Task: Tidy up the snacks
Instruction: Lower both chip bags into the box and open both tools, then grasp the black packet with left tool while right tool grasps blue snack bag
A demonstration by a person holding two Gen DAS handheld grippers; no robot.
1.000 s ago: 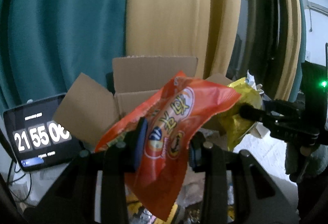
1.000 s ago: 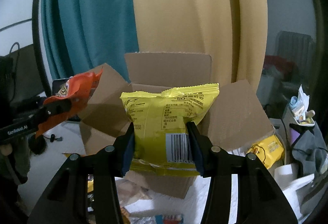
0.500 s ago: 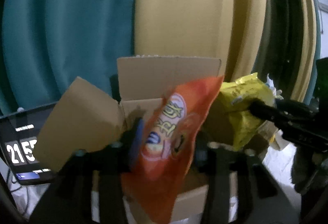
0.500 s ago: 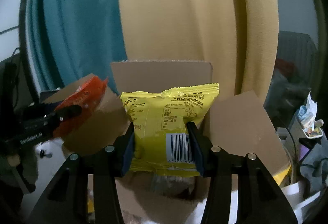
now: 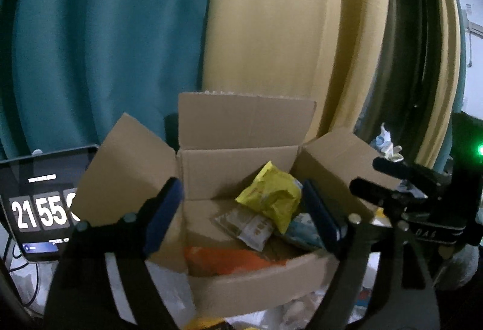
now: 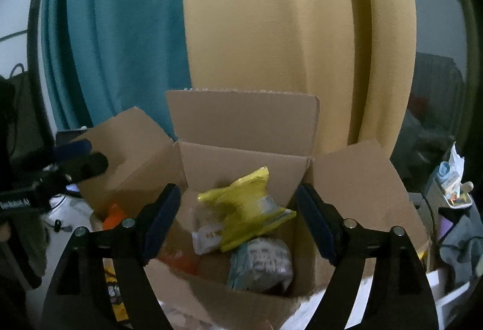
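Your left gripper (image 5: 241, 209) hangs over the open brown cardboard box (image 5: 238, 170), its jaws opening with nothing between the blue pads. The orange snack bag (image 5: 229, 262) lies flat on the box floor below and just in front of those fingers, against the near wall. Your right gripper (image 6: 238, 218) is likewise over the box, jaws opening and clear of everything. The crumpled yellow snack packet (image 6: 244, 209) lies inside the box beyond its fingertips, leaning on other wrapped snacks, with a pale blue-white pouch (image 6: 259, 262) just below it. A black tablet showing clock digits (image 5: 39, 206) stands left of the box.
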